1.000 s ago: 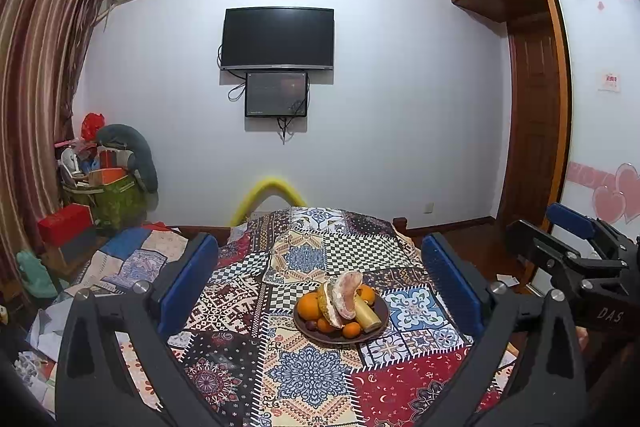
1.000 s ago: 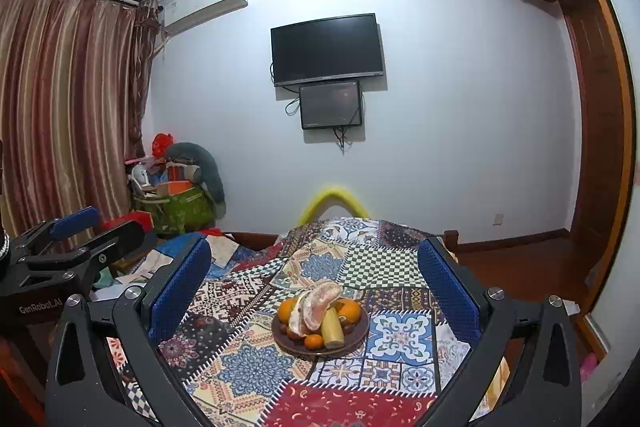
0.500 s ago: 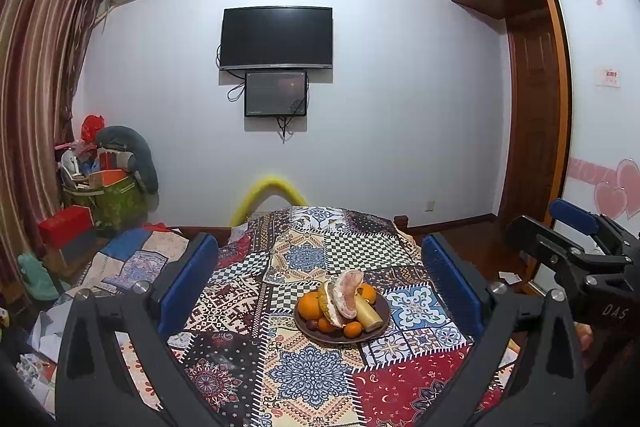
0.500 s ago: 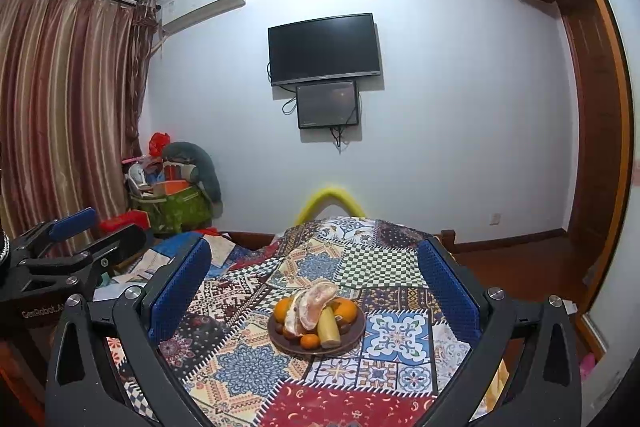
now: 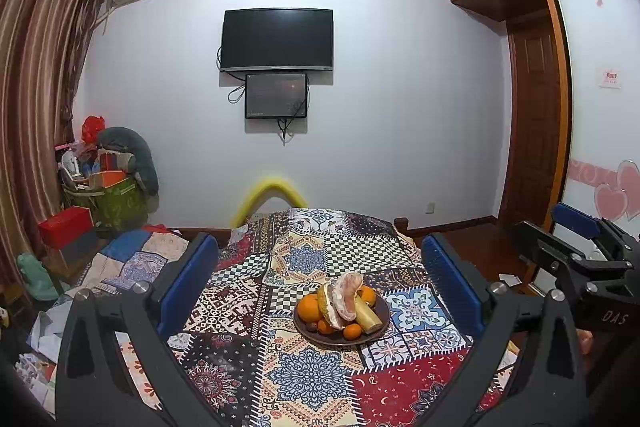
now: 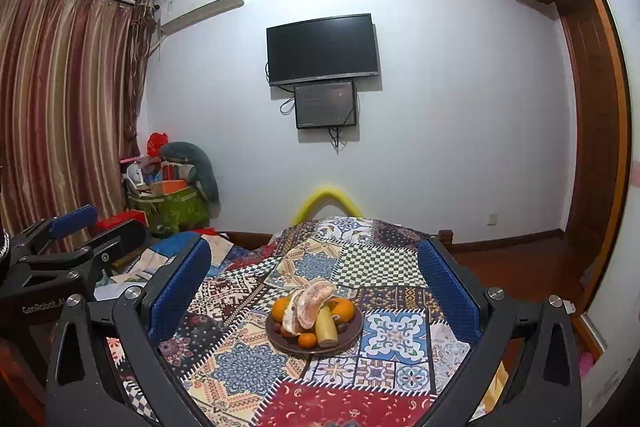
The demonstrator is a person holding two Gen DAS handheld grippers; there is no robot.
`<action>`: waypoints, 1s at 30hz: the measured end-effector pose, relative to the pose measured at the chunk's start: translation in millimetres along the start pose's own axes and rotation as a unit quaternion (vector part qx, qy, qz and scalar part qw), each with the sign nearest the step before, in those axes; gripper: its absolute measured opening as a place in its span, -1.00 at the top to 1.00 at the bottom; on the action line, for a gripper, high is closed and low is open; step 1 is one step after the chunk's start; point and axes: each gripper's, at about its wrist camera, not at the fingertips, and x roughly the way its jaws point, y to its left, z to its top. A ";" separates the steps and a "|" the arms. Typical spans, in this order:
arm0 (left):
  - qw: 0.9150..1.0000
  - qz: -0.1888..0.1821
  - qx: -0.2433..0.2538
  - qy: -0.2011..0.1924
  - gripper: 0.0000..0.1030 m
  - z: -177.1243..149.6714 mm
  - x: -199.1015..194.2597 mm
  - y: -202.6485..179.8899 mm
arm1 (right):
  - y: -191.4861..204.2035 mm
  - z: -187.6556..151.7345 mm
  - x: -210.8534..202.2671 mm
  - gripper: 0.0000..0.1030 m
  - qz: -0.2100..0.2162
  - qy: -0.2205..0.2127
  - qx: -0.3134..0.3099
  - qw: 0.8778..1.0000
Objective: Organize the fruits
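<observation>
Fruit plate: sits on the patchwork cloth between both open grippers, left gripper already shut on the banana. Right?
Not quite. The left gripper is open and holds nothing; the left wrist view shows its blue pads wide apart, short of the fruit plate. The banana lies on the plate. The rest stands: the plate sits on the patchwork cloth, and the right gripper is open too.

- A dark brown round plate [image 5: 382, 323] sits on a patchwork-covered tabletop [image 5: 308, 379], heaped with fruit.
- A peeled pomelo piece [image 5: 348, 297], pinkish with white pith, stands propped on top of the pile.
- Oranges [image 5: 309, 308] sit at the left and back; small tangerines [image 5: 352, 331] lie at the front edge.
- A pale yellow banana [image 5: 368, 314] leans at the right.
</observation>
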 end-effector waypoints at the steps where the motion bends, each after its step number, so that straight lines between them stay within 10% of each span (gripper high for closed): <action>1: 1.000 -0.001 0.000 0.000 -1.00 0.1 0.2 -0.1 | 0.1 0.3 0.0 -1.00 0.001 0.000 0.000 1.000; 30: 1.000 -0.023 0.001 0.004 -1.00 -2.4 0.9 -3.7 | 2.7 1.3 -0.4 -1.00 -0.003 -0.002 -0.007 1.000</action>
